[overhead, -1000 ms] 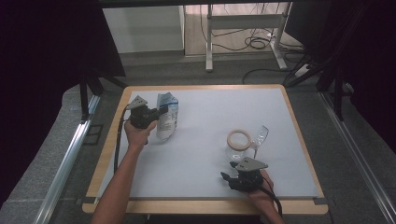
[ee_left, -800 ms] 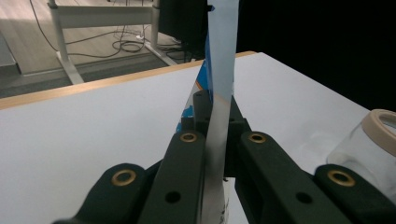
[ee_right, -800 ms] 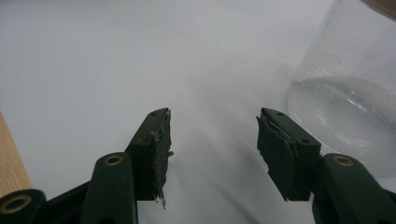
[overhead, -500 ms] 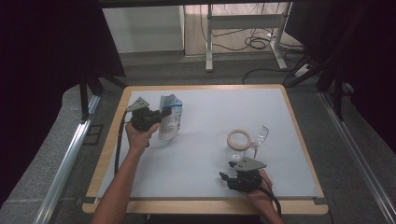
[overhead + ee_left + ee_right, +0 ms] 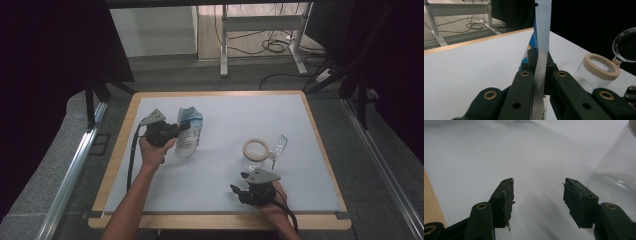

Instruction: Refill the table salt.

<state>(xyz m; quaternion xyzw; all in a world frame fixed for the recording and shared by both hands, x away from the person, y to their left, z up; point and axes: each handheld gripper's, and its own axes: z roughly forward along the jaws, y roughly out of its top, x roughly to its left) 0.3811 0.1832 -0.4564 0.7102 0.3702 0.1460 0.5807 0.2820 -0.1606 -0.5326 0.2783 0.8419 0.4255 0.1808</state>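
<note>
Even, soft overhead light brightens my white rectangular table mat [image 5: 220,145]; surroundings fall black. Shadows stay faint. My right gripper's view is hazy, the clear glass jar [image 5: 616,172] blurred.

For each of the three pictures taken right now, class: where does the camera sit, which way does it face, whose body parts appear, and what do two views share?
High view: above the person's side, looking forward and down on the table; both forearms, left claw and right claw show.
Left gripper view: rides the left claw, looking along jaws shut on the pouch, toward the jar.
Right gripper view: rides the right claw, low over the table, jaws open.
Shared: the jar appears in both gripper views.
</note>
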